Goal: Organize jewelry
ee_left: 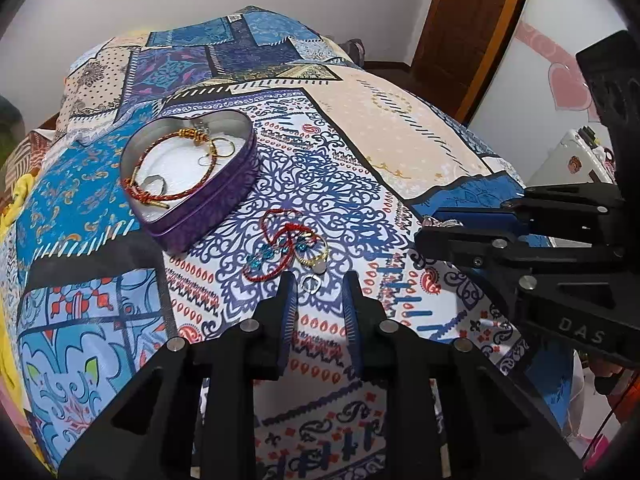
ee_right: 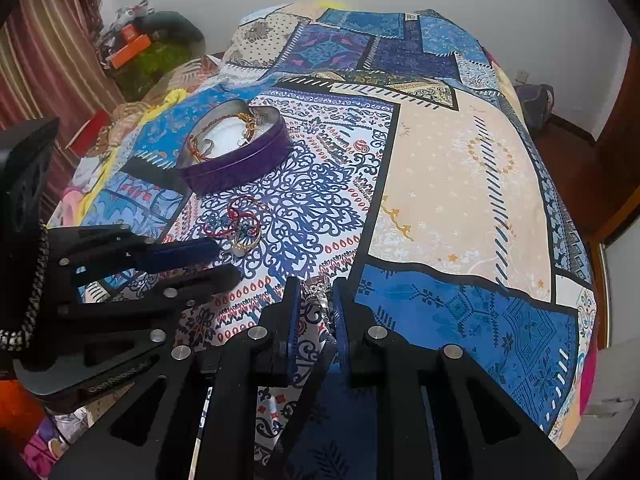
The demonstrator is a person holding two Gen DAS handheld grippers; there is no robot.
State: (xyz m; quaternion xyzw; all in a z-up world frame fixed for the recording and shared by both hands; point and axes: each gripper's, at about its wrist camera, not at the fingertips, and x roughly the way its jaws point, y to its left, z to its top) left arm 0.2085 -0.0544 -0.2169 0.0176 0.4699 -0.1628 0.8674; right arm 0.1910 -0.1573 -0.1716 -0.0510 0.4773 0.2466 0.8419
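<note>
A heart-shaped purple tin [ee_left: 192, 184] sits open on the patchwork bedspread [ee_left: 400, 140], already holding a red cord bracelet [ee_left: 172, 172] and some small hoops. Just in front of it lies a loose tangle of jewelry [ee_left: 284, 248]: red cord, turquoise beads and a gold ring. A small silver ring [ee_left: 311, 282] rests apart from the tangle, directly ahead of the left gripper [ee_left: 320, 284].

The left gripper's fingers stand apart, hovering low over the bed with the silver ring lined up in the gap between their tips. To take it cleanly, the fingers would likely need to drop straight down and close gently, since the soft fabric gives way and the thin ring could slip or tip.

The right gripper [ee_right: 316, 292] is held to the right, pointing across the bed. A small silvery piece [ee_right: 318, 294] sits between its fingers, which look closed in on it. It appears to dangle there, though whether the grip is firm cannot be told.
</note>
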